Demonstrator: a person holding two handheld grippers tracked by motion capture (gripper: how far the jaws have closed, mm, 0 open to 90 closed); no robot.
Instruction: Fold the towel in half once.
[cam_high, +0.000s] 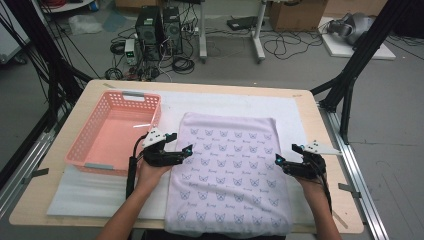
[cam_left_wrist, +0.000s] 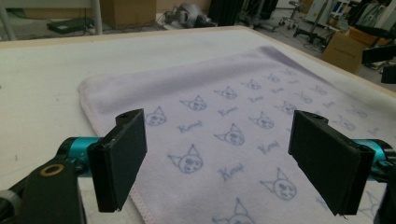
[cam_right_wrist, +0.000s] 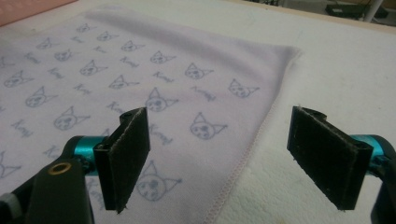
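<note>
My pink basket (cam_high: 115, 131) near the desk's (cam_high: 320, 130) far-left corner sits empty. Both grippers' fingers (cam_left_wrist: 119, 158) spread over the towel (cam_high: 227, 170), whose near hem hangs off the desk edge.

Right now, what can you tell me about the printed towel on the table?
The towel is pale lilac, soft and plush-looking, printed with rows of small cat-face motifs and script words, with a stitched hem along its edges. It lies flat and spread out on the white mat, its near end hanging over the table's front edge. The pink basket sits apart to its left. Both open grippers, left and right, sit at its side edges.
</note>
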